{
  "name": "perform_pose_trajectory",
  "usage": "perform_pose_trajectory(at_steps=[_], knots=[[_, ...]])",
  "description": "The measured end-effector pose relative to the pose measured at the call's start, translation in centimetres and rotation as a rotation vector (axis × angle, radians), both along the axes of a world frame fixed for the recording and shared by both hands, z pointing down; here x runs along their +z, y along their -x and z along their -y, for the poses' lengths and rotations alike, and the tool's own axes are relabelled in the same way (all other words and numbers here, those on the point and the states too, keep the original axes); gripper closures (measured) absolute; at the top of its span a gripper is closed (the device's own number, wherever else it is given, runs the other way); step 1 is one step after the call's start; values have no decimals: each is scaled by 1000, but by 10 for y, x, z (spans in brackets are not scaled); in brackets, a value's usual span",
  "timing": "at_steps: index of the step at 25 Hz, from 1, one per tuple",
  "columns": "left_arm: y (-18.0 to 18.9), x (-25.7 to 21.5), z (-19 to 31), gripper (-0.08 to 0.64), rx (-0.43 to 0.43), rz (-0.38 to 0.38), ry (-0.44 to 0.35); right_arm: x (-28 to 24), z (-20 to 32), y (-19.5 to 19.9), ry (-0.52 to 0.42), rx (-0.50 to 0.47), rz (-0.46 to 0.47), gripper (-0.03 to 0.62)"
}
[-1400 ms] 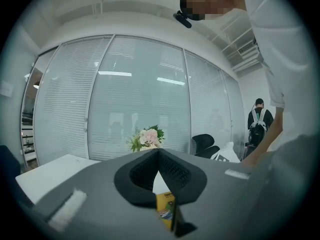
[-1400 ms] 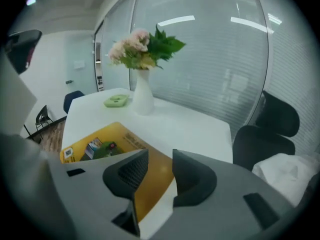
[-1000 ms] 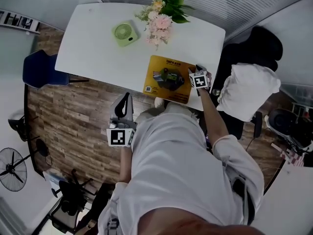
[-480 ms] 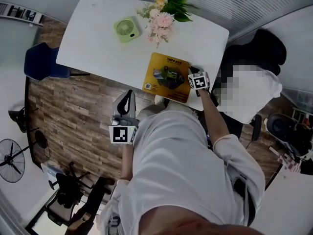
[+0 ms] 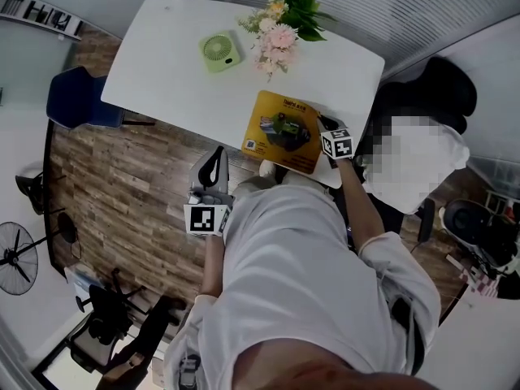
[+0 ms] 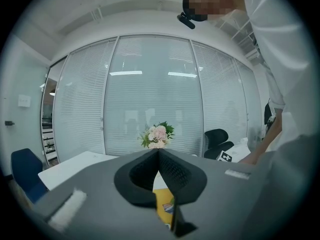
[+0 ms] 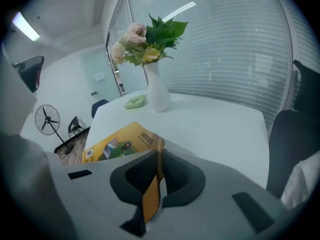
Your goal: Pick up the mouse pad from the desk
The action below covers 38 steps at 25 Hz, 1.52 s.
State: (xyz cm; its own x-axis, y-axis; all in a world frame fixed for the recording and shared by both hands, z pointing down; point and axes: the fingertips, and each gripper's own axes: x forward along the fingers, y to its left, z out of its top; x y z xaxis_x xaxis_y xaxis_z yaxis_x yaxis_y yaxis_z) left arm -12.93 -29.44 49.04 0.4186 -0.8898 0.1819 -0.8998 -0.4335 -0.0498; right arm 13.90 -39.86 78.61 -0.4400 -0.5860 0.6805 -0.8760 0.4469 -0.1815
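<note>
Right gripper pinching the yellow mouse pad at the near side of the white desk.

The pad sits at about 4 o'clock from the green fan and at 6 o'clock from the flowers. The right gripper meets it at its 3 o'clock edge. In the right gripper view its jaws have just been closing and now clamp that edge of the pad, which bends upward between them; the white vase stands beyond at 12 o'clock. The left gripper hangs at 8 o'clock from the pad, off the desk and over the wooden floor, with its jaws pressed together on nothing.
</note>
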Motion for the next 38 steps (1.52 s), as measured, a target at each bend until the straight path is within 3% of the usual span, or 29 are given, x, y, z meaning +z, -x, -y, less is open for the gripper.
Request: perform_pose_trajectory(at_steps=[9, 16, 20, 30, 34, 38], knots=[[4, 2, 5, 574, -3, -20, -11, -94, -26, 34, -190, -63, 126, 565], [-8, -2, 18, 574, 41, -17, -29, -175, -52, 56, -333, -75, 222, 566], [-20, -8, 26, 574, 77, -12, -42, -219, -58, 49, -387, -29, 280, 566], [-58, -17, 41, 574, 172, 18, -75, -326, -53, 11, -627, 31, 298, 566], [-74, -27, 47, 574, 208, 20, -99, -367, -50, 0, -681, 52, 339, 566], [-86, -46, 53, 574, 222, -14, -130, -398, -47, -7, -758, 64, 297, 566]])
